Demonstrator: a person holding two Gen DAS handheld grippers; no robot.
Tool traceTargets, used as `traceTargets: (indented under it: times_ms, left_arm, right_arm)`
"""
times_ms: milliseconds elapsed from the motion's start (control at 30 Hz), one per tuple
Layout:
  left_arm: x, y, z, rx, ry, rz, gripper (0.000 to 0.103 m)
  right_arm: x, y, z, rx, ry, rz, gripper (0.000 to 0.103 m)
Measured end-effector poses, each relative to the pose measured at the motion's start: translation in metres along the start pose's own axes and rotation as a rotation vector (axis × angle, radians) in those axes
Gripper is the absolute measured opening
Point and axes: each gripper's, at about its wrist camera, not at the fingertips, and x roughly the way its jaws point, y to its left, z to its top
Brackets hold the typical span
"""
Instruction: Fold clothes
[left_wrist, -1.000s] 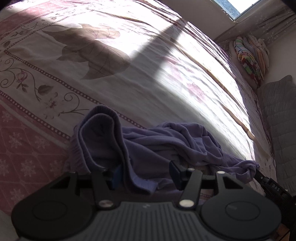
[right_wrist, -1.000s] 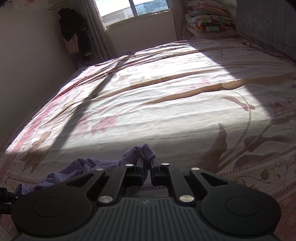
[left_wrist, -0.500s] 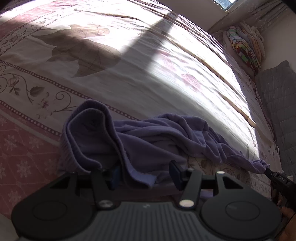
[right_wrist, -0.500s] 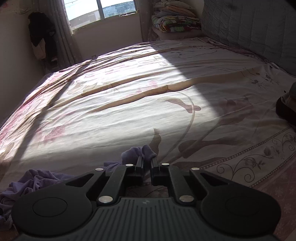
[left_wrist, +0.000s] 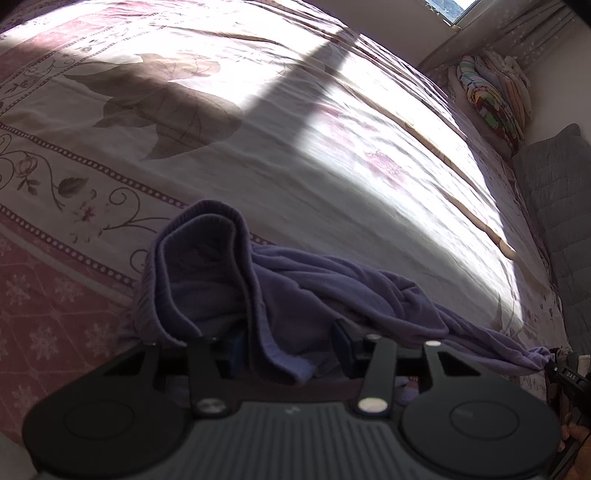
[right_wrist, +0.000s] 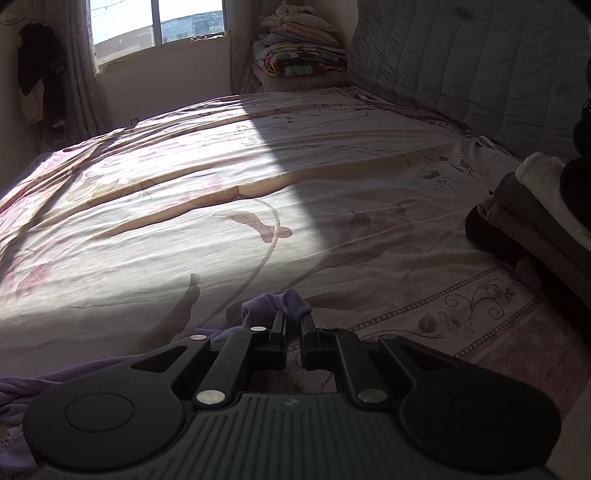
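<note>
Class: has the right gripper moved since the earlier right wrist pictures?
Yes. The right gripper, shut on the purple garment, has swung rightward: the window has shifted left.

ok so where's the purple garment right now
In the left wrist view, the purple garment lies bunched on the floral bedsheet near the bed's front edge, stretched rightward.

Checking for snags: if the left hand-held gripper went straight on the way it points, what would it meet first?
Probably the purple garment: a fold already hangs between the closing jaws of the left hand-held gripper, with the bedsheet beyond.
</note>
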Motion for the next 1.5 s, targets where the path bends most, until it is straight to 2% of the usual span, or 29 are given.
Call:
traceTargets:
  times_ms: [200, 267, 367, 433, 700, 867, 1100, 1167, 1333, 1500]
  left_arm:
    - [-0.002, -0.005, 0.001, 0.016, 0.002, -0.020, 0.038]
    - [-0.005, -0.004, 0.002, 0.016, -0.006, -0.030, 0.030]
    - [-0.010, -0.003, 0.003, 0.013, -0.024, -0.050, 0.016]
    - [-0.014, -0.003, 0.005, 0.007, -0.045, -0.076, 0.009]
    - [-0.032, 0.002, 0.015, -0.104, -0.168, -0.205, 0.008]
    - [-0.037, 0.011, 0.026, -0.220, -0.222, -0.257, 0.007]
    - [-0.048, 0.026, 0.043, -0.351, -0.325, -0.329, 0.007]
    - [-0.046, 0.032, 0.046, -0.396, -0.334, -0.343, 0.007]
    - [-0.035, 0.041, 0.054, -0.471, -0.318, -0.360, 0.007]
    - [-0.024, 0.045, 0.059, -0.517, -0.304, -0.365, 0.007]
  right_arm:
    - [0.006, -0.004, -0.001, 0.035, 0.045, 0.050, 0.011]
    - [0.005, -0.003, -0.001, 0.047, 0.052, 0.072, 0.015]
    - [-0.001, 0.004, 0.000, 0.038, 0.034, 0.092, 0.031]
    - [-0.005, 0.013, 0.000, 0.020, 0.028, 0.122, 0.031]
    - [-0.017, 0.072, -0.013, -0.101, 0.070, 0.281, 0.031]
    - [-0.024, 0.122, -0.027, -0.192, 0.115, 0.413, 0.031]
    - [-0.036, 0.189, -0.046, -0.353, 0.129, 0.596, 0.031]
    - [-0.038, 0.206, -0.053, -0.398, 0.133, 0.638, 0.031]
    - [-0.034, 0.231, -0.065, -0.481, 0.124, 0.618, 0.031]
    - [-0.034, 0.236, -0.070, -0.516, 0.120, 0.611, 0.031]
